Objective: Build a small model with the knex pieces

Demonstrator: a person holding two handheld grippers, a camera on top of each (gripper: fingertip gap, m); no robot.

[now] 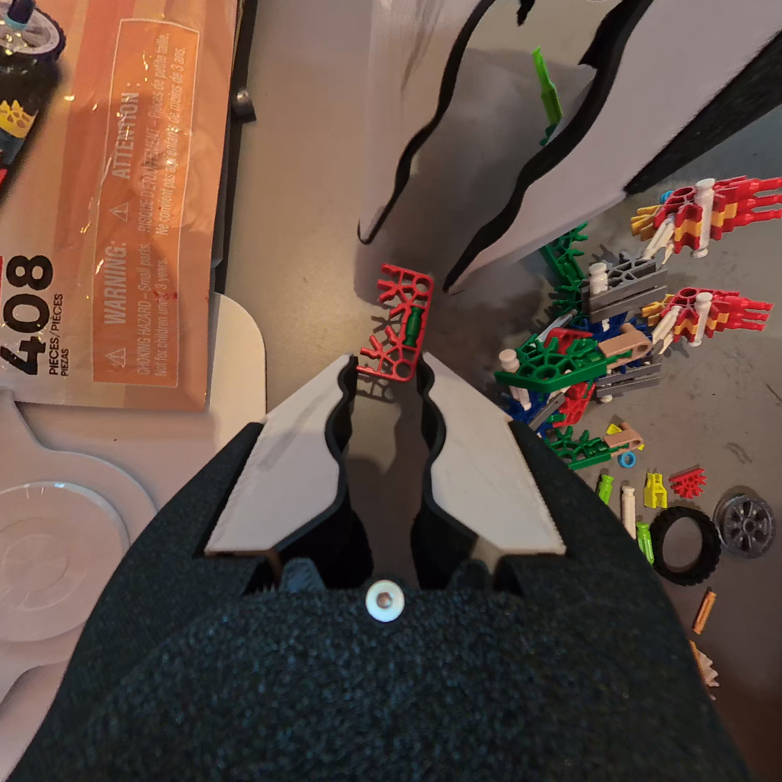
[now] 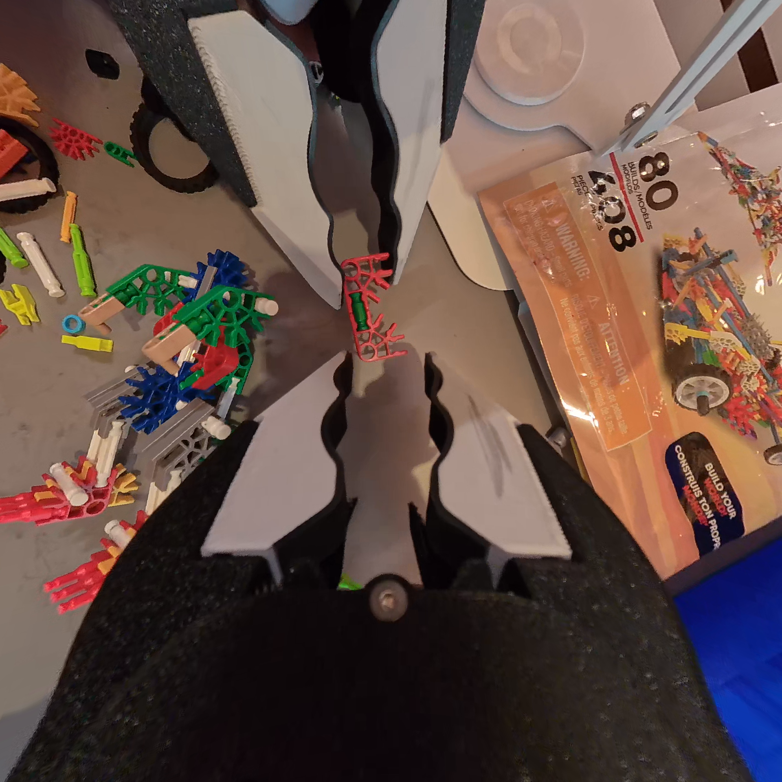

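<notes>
A red flat connector (image 1: 395, 326) with a short dark green rod (image 1: 412, 326) clipped in it stands up off the grey table and casts a shadow below. My left gripper (image 1: 387, 357) is shut on its near end, one fingertip on each side. In the right wrist view the connector (image 2: 370, 309) hangs from the left gripper (image 2: 367, 283). My right gripper (image 2: 387, 355) is open, its tips just short of the connector's free end. It also shows in the left wrist view (image 1: 404, 262). A light green rod (image 1: 548, 93) shows between its fingers near their base.
A pile of green, blue, red and grey building pieces (image 1: 592, 351) lies to the right of the left gripper, with a black tyre (image 1: 683, 546), a grey wheel hub (image 1: 747, 527) and loose rods. An orange plastic bag (image 1: 139, 203) and a white base plate (image 1: 63, 550) lie on the other side. The left gripper's tips are roughly 4 centimeters from the right gripper's. Both grippers' tips are roughly 25 centimeters from the grey wheel hub (image 1: 747, 527).
</notes>
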